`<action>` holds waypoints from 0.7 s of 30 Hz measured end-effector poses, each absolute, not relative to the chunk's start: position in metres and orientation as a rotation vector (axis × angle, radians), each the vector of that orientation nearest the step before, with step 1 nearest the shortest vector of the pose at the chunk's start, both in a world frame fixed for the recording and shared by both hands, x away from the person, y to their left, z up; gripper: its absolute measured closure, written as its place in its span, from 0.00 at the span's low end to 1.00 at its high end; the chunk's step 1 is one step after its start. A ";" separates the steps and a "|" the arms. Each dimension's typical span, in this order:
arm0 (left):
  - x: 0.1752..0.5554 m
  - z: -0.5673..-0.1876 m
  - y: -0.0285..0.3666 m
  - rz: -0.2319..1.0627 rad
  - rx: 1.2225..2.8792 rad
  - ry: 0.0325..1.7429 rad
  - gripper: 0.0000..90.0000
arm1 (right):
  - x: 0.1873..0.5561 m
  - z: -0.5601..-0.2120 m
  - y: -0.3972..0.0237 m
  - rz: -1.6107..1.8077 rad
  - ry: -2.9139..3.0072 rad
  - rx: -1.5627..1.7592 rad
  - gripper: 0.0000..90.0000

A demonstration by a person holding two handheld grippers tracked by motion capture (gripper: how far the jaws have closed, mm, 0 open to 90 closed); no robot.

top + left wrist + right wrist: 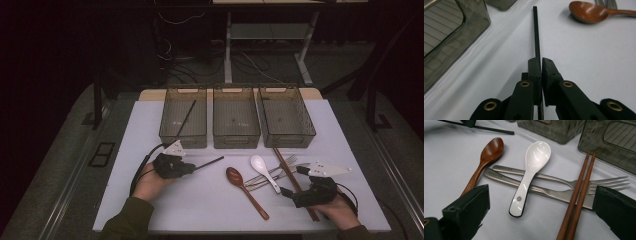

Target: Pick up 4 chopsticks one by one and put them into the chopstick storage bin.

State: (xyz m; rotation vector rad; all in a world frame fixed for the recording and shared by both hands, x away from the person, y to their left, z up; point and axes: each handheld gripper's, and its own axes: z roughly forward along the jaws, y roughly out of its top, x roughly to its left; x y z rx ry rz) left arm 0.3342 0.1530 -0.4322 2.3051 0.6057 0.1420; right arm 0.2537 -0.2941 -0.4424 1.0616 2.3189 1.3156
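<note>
High view: the white worktop (pixel 150 130) carries three smoky see-through bins in a row along its far edge. The left bin (pixel 183 116) holds one black chopstick lying slantwise; the middle bin (pixel 236 116) and the right bin (pixel 286 116) stand just beside it. At about 8 o'clock from the worktop's centre the left gripper (pixel 192 168) sits low in the person's hand, its fingers pinched tight on a second black chopstick (pixel 212 162), which runs out toward 2 o'clock and lies nearly level just over the worktop. At about 4 o'clock the right gripper (pixel 295 181) rests with its fingers spread wide and holding nothing, next to a pile of cutlery: a wooden spoon (pixel 244 186), a white spoon (pixel 264 172), metal forks (pixel 270 175) and a pair of brown chopsticks (pixel 292 180)

Left gripper view: the fingers (pixel 534 71) are all but closed, clamping the black chopstick (pixel 536 35), whose shaft points to 12 o'clock. The left bin (pixel 454 42) stands at 10 o'clock, the wooden spoon (pixel 586 12) at 1 o'clock

Right gripper view: the fingers (pixel 471 212) stand far apart at 7 and 4 o'clock, empty. Between them lies the white spoon (pixel 529 170), crossing over two metal forks (pixel 554 187). The brown chopsticks (pixel 579 195) lie over the forks toward 3 o'clock, the wooden spoon (pixel 486 157) at 10 o'clock, and the held black chopstick (pixel 494 130) at 11 o'clock
</note>
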 end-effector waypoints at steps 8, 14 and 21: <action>0.330 -0.423 0.155 0.149 2.285 0.601 0.95 | 0.254 -0.442 -0.294 1.315 2.320 1.063 0.01; 0.326 -0.418 0.154 0.138 2.274 0.591 0.95 | 0.254 -0.442 -0.295 1.316 2.319 1.064 0.01; 0.321 -0.410 0.152 0.136 2.259 0.552 0.95 | 0.254 -0.442 -0.295 1.319 2.315 1.065 0.01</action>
